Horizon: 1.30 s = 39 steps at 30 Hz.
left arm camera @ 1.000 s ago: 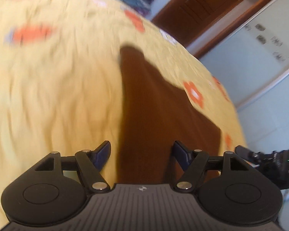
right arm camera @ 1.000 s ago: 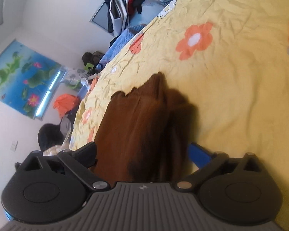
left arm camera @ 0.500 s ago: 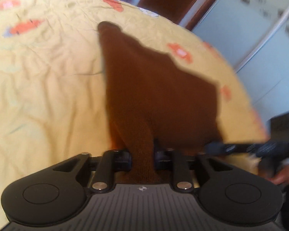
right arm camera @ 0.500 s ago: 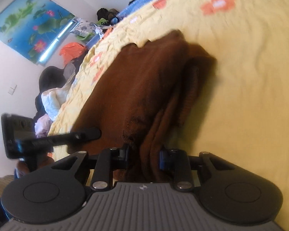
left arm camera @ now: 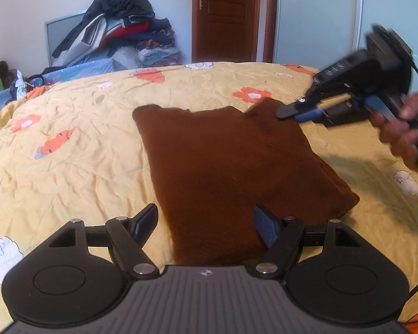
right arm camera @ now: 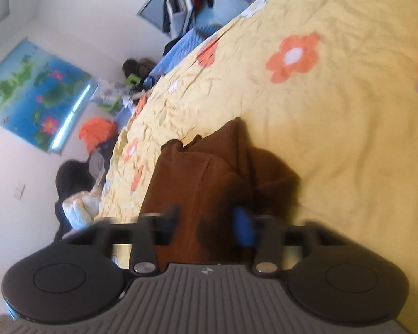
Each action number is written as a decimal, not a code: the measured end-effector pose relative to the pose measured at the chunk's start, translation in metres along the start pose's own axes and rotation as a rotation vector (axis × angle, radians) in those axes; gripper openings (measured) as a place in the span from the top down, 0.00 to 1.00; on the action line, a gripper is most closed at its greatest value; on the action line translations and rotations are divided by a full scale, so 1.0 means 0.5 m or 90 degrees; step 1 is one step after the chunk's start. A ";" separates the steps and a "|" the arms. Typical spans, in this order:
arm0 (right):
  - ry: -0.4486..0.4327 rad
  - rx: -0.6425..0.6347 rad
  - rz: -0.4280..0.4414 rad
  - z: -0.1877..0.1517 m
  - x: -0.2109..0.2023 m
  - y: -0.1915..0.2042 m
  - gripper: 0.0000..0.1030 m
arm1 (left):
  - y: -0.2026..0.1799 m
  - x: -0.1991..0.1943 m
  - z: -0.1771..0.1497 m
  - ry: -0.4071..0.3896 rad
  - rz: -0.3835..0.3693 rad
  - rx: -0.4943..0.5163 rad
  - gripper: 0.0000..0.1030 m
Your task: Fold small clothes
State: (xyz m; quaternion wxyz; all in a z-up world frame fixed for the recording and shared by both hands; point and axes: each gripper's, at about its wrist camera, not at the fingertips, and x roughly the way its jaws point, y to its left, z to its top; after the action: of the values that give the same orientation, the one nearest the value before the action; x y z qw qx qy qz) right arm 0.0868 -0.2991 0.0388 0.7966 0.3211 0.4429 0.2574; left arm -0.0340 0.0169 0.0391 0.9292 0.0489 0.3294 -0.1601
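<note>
A brown knit garment point(left arm camera: 223, 167) lies spread flat on the yellow flowered bedspread point(left arm camera: 69, 167). My left gripper point(left arm camera: 206, 217) hangs over its near edge. The jaws are opening, the fabric lies beneath them, and neither pad presses on it. In the left wrist view my right gripper point(left arm camera: 289, 112), held by a hand point(left arm camera: 398, 130), sits at the garment's far right corner. In the blurred right wrist view the right gripper point(right arm camera: 206, 220) has bunched brown garment point(right arm camera: 209, 172) filling the narrow gap between its fingers. Its jaws are closing on it.
A heap of clothes point(left arm camera: 119, 27) is piled against the wall beyond the bed's far left. A brown door point(left arm camera: 223, 14) and pale wardrobe panels point(left arm camera: 320, 14) stand behind. The bedspread point(right arm camera: 348, 139) spreads wide on every side of the garment.
My left gripper pinched the garment's near edge half a second ago and has let go and levelled out. My right gripper went from wide open to closed on the fabric.
</note>
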 end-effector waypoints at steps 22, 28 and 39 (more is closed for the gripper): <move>0.071 -0.157 -0.011 -0.124 -0.054 0.083 0.29 | -0.044 -0.017 -0.060 -0.033 0.021 0.145 0.28; 0.132 -0.237 -0.062 -0.166 -0.005 0.105 0.46 | -0.068 -0.016 -0.074 -0.038 0.050 0.228 0.27; 0.124 -0.316 -0.073 -0.151 -0.034 0.135 0.84 | -0.042 0.021 -0.042 -0.025 0.060 0.132 0.76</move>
State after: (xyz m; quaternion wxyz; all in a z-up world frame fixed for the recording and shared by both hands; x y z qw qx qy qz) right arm 0.0044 -0.2448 0.0675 0.8177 0.0642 0.4583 0.3423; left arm -0.0458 -0.0016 0.0166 0.9319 0.1575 0.2902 -0.1501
